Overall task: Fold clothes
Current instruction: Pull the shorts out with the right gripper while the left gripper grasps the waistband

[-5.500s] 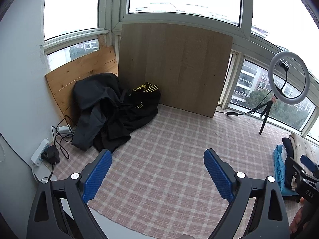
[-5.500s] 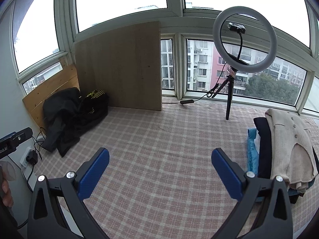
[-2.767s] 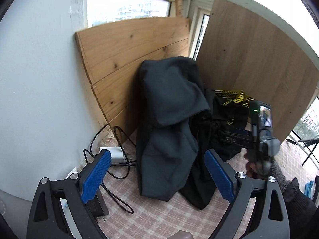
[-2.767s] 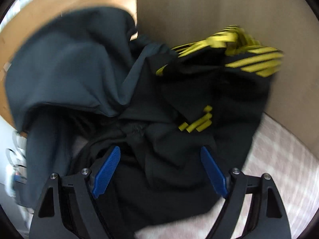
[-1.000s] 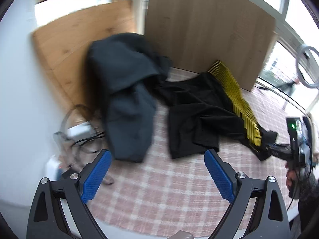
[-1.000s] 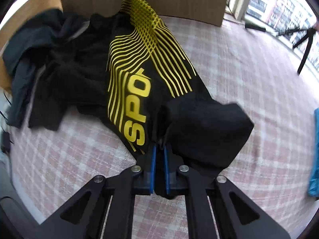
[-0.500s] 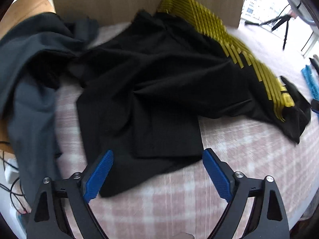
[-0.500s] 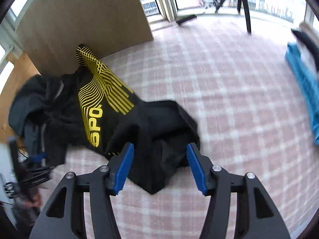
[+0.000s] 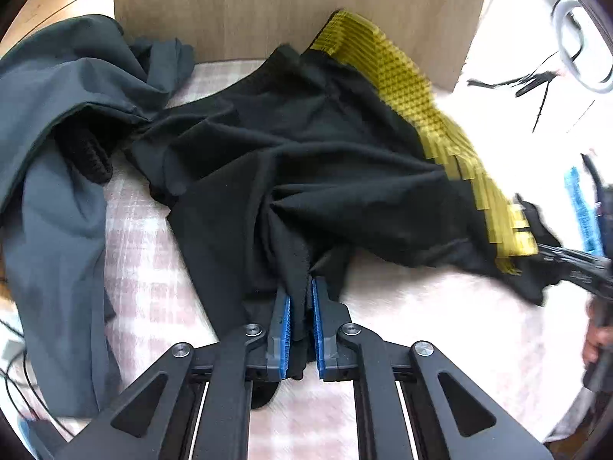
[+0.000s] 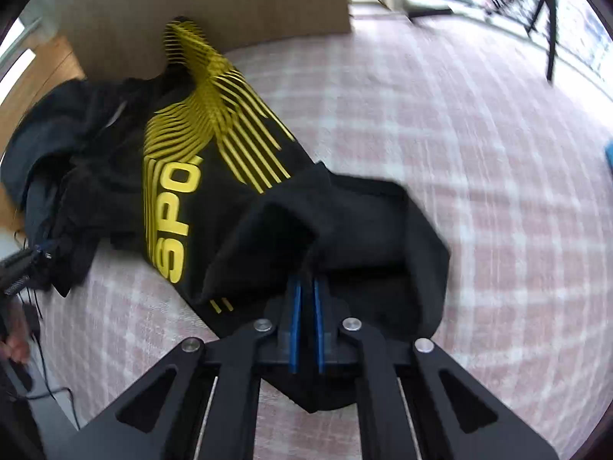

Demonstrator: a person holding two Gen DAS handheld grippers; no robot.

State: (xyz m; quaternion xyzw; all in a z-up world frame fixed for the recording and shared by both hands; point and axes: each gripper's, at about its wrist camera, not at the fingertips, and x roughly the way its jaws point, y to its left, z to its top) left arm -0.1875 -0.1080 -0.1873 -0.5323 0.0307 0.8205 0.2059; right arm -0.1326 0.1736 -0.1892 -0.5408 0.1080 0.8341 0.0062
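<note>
A black sports shirt with yellow stripes and lettering lies crumpled on the pink checked cloth. My left gripper is closing, and its blue pads pinch a gathered fold at the shirt's near edge. In the right wrist view the same shirt stretches away to the left. My right gripper is closing too, with a bunch of black fabric from the shirt's other end between its pads. That right gripper also shows at the right edge of the left wrist view.
A dark grey jacket is heaped on the left against a wooden board. Cables trail at the left edge. A tripod stands at the far right by the windows. Blue folded clothing lies to the right.
My left gripper came down to the shirt's near edge and went from wide open to shut on it. My right gripper, open half a second ago, has shut on the fabric again.
</note>
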